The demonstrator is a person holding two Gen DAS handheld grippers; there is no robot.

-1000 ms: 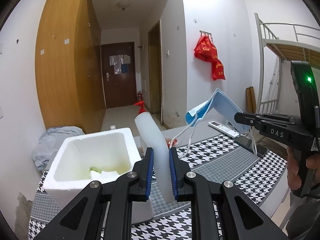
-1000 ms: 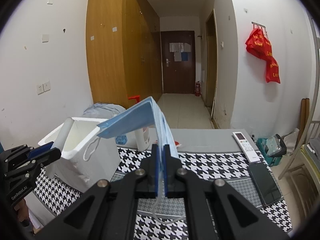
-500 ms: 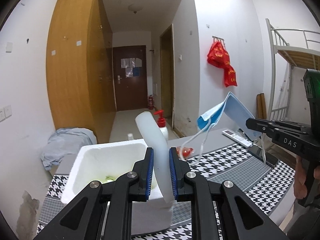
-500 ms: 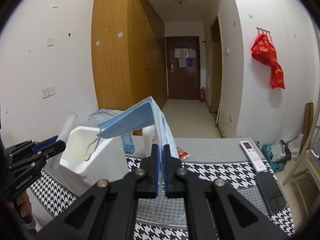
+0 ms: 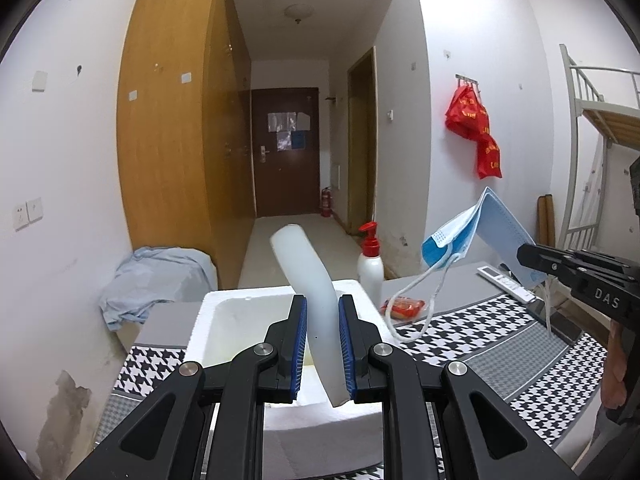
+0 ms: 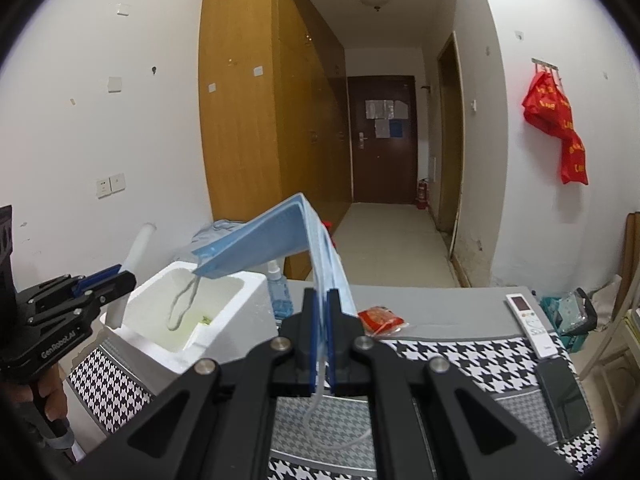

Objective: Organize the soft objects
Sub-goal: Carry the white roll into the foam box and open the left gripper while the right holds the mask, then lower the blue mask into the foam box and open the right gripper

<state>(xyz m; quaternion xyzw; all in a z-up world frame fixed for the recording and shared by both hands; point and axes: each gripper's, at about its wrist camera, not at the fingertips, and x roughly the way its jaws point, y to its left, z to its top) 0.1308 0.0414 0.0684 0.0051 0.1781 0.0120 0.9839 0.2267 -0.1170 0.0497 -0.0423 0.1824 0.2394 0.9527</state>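
Left wrist view: left tongs (image 5: 323, 344) clamp a white foam strip (image 5: 310, 280); right tongs (image 6: 319, 340) pinch a blue mask (image 6: 276, 240).

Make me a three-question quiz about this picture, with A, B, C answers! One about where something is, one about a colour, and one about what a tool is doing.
1. Where is the remote control?
A. On the checked tablecloth
B. Inside the foam box
C. On the floor

2. What colour is the pump on the white bottle?
A. Green
B. Red
C. Yellow

3. What is the right tool doing?
A. Standing open, holding nothing
B. Gripping the remote
C. Shut on the blue face mask

Answers:
1. A, it lies on the cloth near the phone.
2. B, the pump top is red.
3. C, the mask is pinched between its pads.
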